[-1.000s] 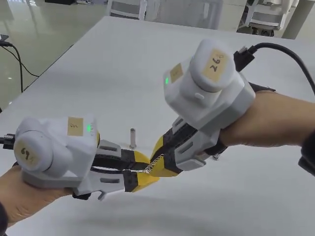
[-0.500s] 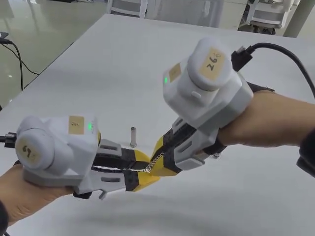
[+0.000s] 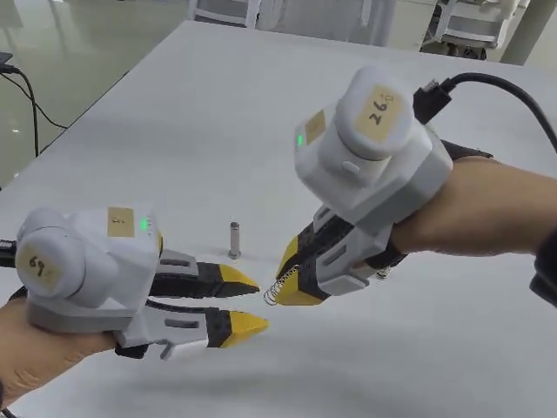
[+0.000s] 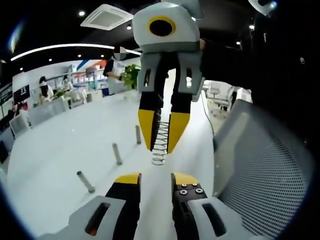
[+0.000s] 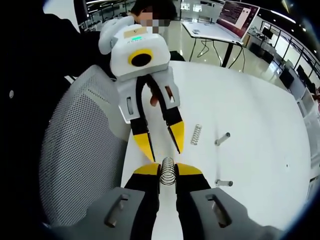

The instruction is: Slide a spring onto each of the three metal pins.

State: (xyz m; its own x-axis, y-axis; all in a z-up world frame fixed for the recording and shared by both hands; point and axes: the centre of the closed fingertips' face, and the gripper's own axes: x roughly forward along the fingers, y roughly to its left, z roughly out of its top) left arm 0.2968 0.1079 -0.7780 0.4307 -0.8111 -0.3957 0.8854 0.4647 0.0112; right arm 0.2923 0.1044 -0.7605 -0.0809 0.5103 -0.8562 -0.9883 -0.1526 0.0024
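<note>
My right gripper [image 3: 294, 286] hangs over the white table [image 3: 200, 113], shut on a small metal spring [image 3: 277, 288] that pokes out past its yellow tips. In the right gripper view the spring [image 5: 168, 169] sits end-on between my right gripper's [image 5: 168, 176] jaws. My left gripper [image 3: 246, 302] faces it from the left, open and empty, a short gap from the spring's free end. In the left gripper view, three upright metal pins [image 4: 137, 134] [image 4: 116, 153] [image 4: 85, 181] stand in a row behind the spring [image 4: 160, 150]. One pin [image 3: 234, 241] stands just beyond both grippers.
A second spring [image 5: 196, 134] lies loose on the table near two pins [image 5: 222, 138] [image 5: 223, 183]. A grey mesh chair [image 5: 75, 150] is at the table's near edge. A black cable [image 3: 500, 87] runs from the right gripper. The table's left edge drops to the floor.
My left gripper, closed at the spring's end before, has opened and drawn back to the left. The right gripper still holds the spring in nearly the same place.
</note>
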